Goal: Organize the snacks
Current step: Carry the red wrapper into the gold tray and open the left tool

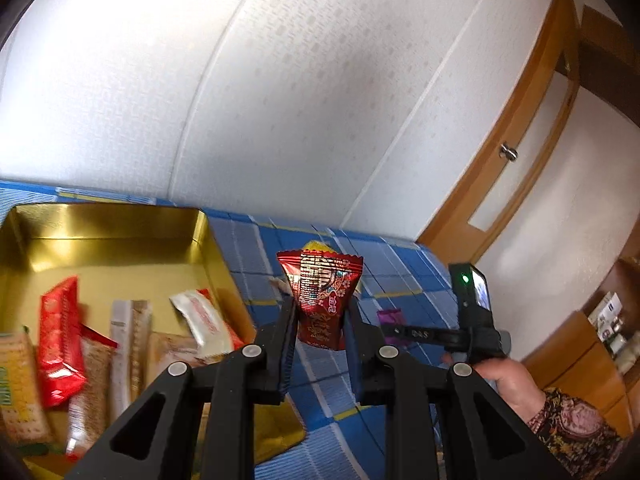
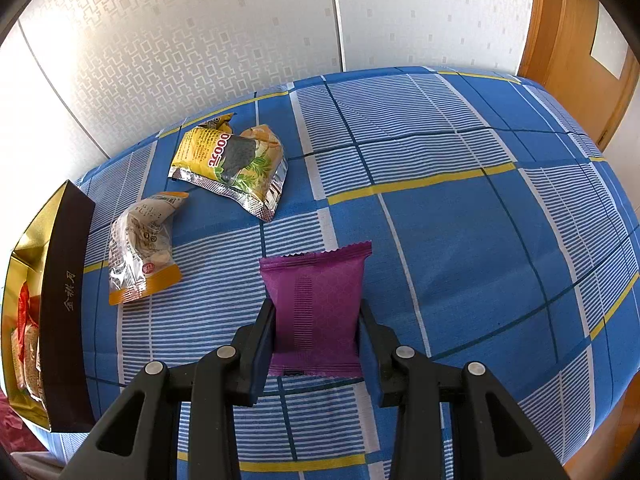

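My left gripper [image 1: 320, 312] is shut on a dark red snack packet [image 1: 322, 300], held in the air above the blue checked cloth, just right of the gold tin box [image 1: 120, 236]. Several snacks lie in the box, among them a red bar [image 1: 60, 340] and a white and red pack [image 1: 204, 320]. In the right wrist view my right gripper [image 2: 318, 312] is shut on a purple packet [image 2: 316, 304] that lies on the cloth. A yellow packet [image 2: 232, 168] and a clear wrapped snack [image 2: 140, 248] lie loose to its upper left.
The box's dark outer wall [image 2: 66, 304] stands at the left edge of the cloth [image 2: 460, 240]. In the left wrist view the other gripper [image 1: 472, 320] and a hand [image 1: 508, 380] in a patterned sleeve show at the right. A white wall and a wooden door [image 1: 512, 168] stand behind.
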Demonstrator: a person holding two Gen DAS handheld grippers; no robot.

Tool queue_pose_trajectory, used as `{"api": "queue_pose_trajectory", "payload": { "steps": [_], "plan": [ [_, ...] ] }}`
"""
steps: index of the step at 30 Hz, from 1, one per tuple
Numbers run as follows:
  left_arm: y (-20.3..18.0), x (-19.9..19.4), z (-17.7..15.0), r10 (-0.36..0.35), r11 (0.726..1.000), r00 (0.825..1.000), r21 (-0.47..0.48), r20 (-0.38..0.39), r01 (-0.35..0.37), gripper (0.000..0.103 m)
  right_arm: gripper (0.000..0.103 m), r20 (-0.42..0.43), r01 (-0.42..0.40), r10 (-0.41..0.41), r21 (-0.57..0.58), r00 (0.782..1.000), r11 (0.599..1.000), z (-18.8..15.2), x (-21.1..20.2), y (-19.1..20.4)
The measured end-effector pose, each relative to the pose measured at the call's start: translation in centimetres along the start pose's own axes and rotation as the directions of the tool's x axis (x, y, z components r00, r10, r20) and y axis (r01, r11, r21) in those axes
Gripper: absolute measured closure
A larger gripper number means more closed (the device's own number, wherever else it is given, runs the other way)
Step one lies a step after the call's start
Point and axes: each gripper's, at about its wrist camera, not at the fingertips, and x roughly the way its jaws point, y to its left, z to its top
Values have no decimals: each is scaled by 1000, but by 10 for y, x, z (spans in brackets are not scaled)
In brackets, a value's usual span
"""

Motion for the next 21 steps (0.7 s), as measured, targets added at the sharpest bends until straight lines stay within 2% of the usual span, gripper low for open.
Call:
{"api": "queue_pose_trajectory", "payload": {
  "steps": [3,6,10,12,15,21],
  "plan": [
    [14,-8,6,15,999,1000,-38,19,-15,80,65,0,0,0,-1,1000,1000,-1,-1,0],
    [29,-16,13,65,997,998,-51,24,-64,80,65,0,0,0,-2,1000,1000,-1,0,1],
    [54,-23,21,163,985,987,-55,3,-162,80,65,-1,0,0,-6,1000,1000,4,4,3],
    [67,-24,25,222,973,975,-55,-16,-222,80,65,0,1,-1,-10,1000,1000,4,5,4],
    [94,-26,29,315,947,948,-55,-41,-317,80,65,3,7,-7,-19,1000,1000,4,5,7],
    [154,-25,27,482,864,869,-106,-117,-493,80,65,12,18,-17,-24,1000,1000,6,5,9]
  ]
}}
